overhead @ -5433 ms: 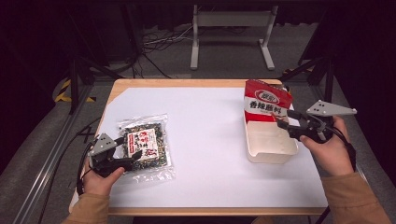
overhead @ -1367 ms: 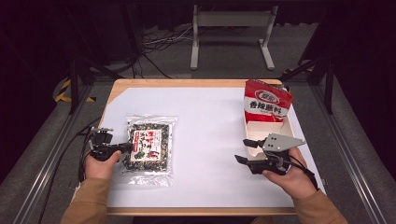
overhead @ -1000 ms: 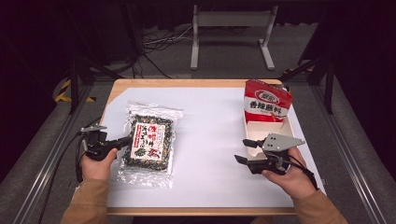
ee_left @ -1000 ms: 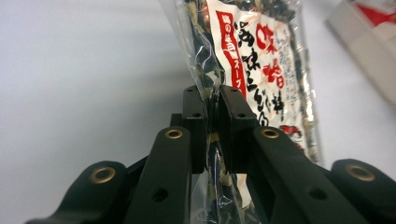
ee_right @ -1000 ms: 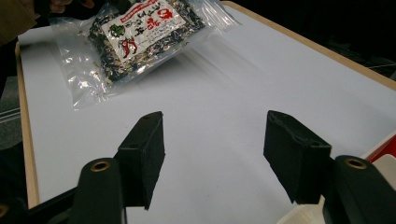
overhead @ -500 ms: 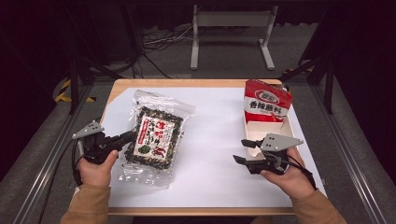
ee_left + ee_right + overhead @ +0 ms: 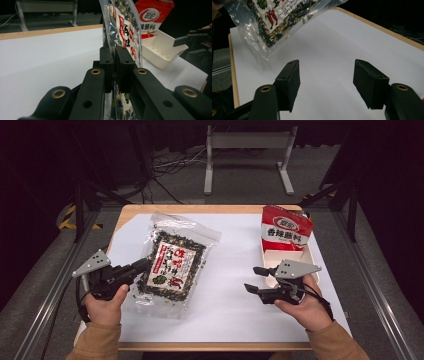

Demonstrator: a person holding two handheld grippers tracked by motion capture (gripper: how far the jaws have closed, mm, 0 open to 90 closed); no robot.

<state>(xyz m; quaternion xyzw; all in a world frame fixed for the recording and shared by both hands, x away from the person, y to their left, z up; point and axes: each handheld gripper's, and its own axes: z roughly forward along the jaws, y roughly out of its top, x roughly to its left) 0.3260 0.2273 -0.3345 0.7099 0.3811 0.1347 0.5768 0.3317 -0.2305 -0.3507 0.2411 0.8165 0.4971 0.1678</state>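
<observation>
A clear snack bag (image 7: 175, 261) with dark green contents and a red-and-white label hangs tilted above the left half of the table. My left gripper (image 7: 141, 265) is shut on its left edge, and the plastic shows pinched between my two jaws in the left gripper view, where the bag (image 7: 125, 30) rises upward. My right gripper (image 7: 256, 278) rests open low over the table at the right, nothing between its fingers; its own view has the bag (image 7: 279, 22) hanging at upper left. A red snack packet (image 7: 285, 227) stands in the far end of a white tray (image 7: 310, 265).
White paper (image 7: 225, 285) covers the wooden tabletop (image 7: 200, 208). The tray sits just behind my right gripper near the table's right edge. Metal rails run along both sides of the table, and a grey stand (image 7: 247, 150) is on the floor beyond.
My left gripper has lifted the clear bag off the table and tipped it up toward the middle. The right gripper has stayed in place, open.
</observation>
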